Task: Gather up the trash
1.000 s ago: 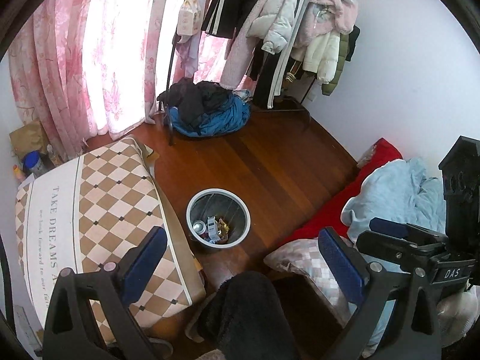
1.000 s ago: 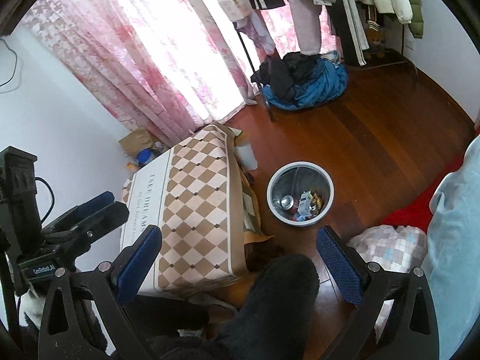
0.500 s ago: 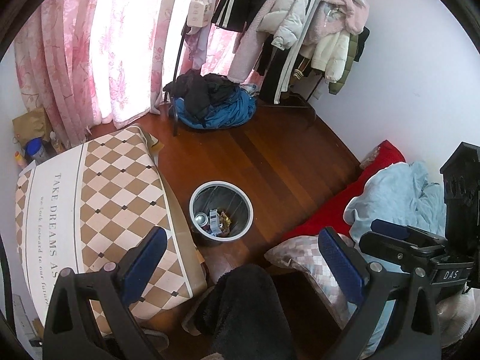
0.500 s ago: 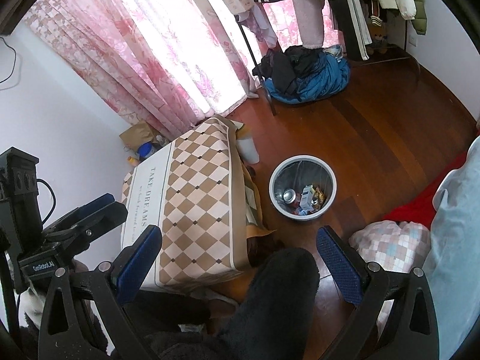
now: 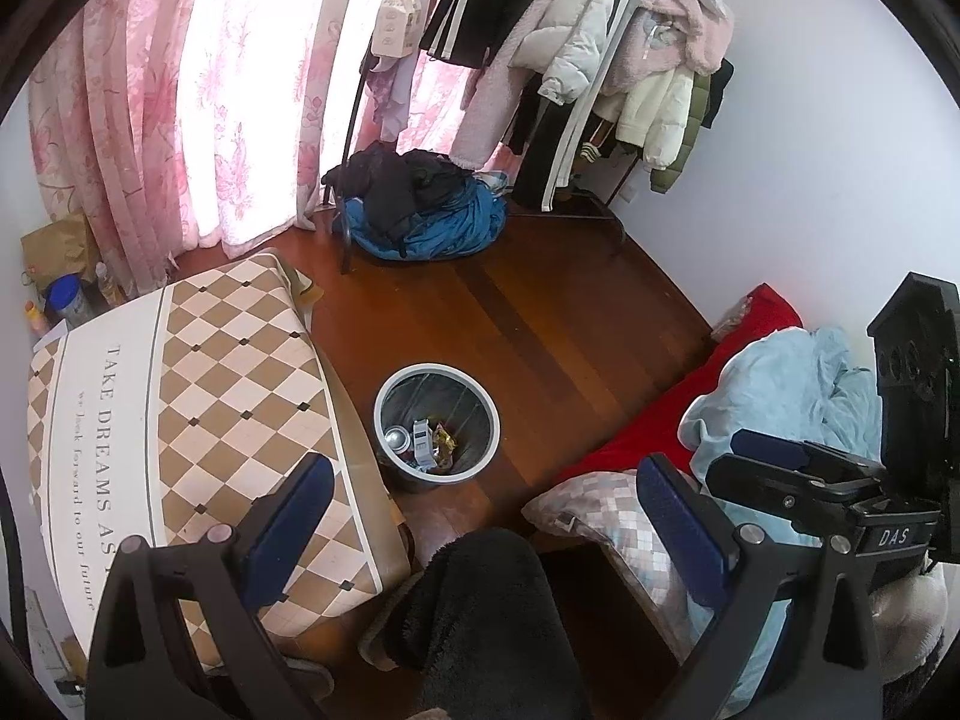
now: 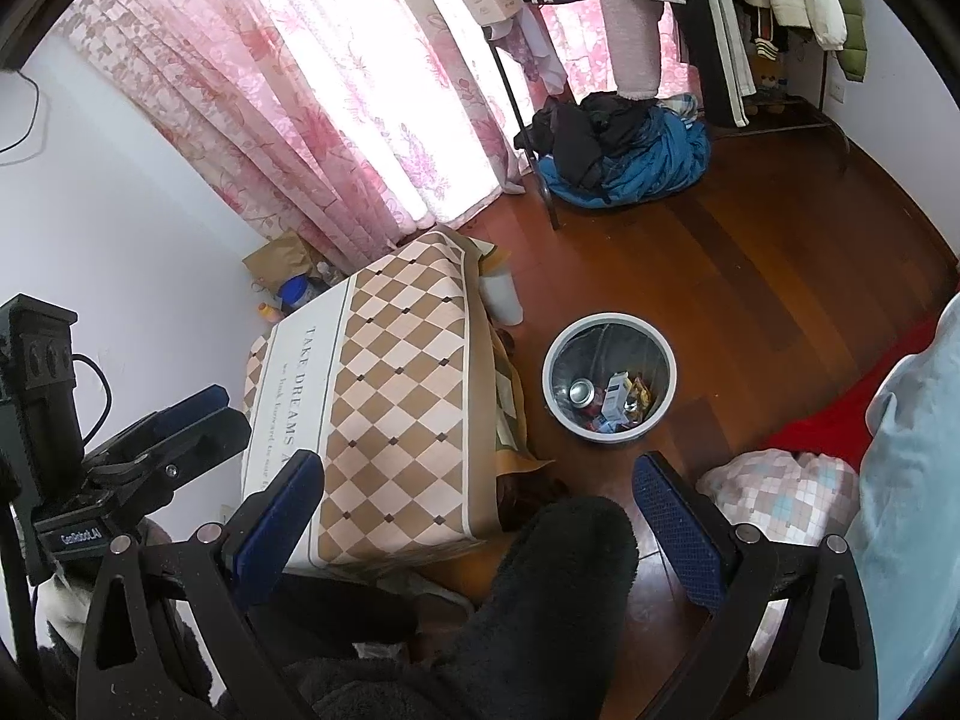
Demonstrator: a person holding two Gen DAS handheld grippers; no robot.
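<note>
Bin (image 5: 437,420) of trash stands on the wooden floor (image 5: 540,324) beside the table (image 5: 180,420), seen past the left gripper (image 5: 486,516), fingers wide apart, empty. Right wrist view: right gripper (image 6: 480,516) equally spread, empty, bin (image 6: 609,384) ahead. Collection looks finished; next move would need locating any remaining trash.
</note>
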